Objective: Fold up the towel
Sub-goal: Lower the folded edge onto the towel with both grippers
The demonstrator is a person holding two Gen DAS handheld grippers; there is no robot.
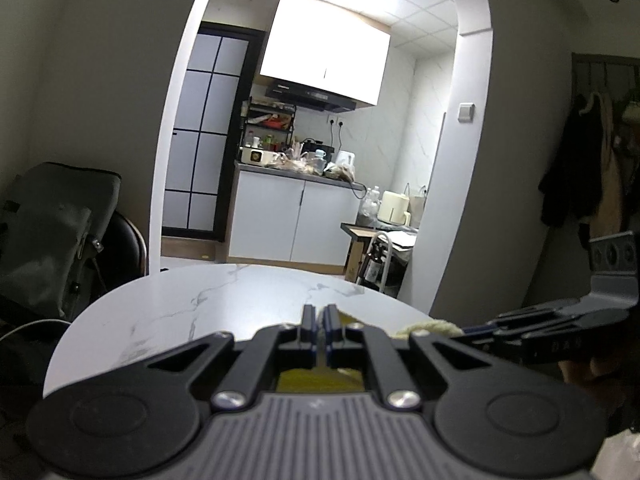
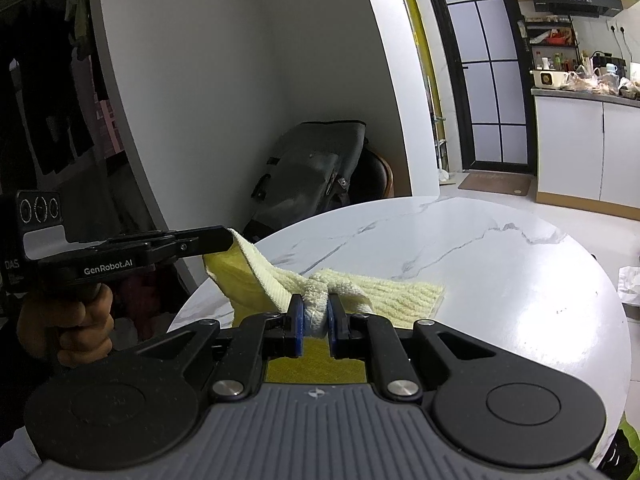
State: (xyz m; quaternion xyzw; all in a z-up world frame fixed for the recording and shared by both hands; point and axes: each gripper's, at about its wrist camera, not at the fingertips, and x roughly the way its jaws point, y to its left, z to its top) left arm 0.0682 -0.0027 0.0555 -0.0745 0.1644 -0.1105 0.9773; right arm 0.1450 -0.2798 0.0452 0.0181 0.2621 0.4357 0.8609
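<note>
Both tongs pinch the towel (image 2: pixel 384 288): left tongs (image 1: pixel 320 320) shut on its corner, right tongs (image 2: pixel 315 314) on a bunched edge. Carry both evenly across the tabletop (image 2: pixel 500 264), keeping the edge taut.

The left gripper (image 1: pixel 320 316) pinches a thin edge of the yellow towel (image 1: pixel 320 380) above the round marble table (image 1: pixel 180 312). The right gripper (image 1: pixel 472 330) reaches in from the right, at the towel's bunched end.
</note>
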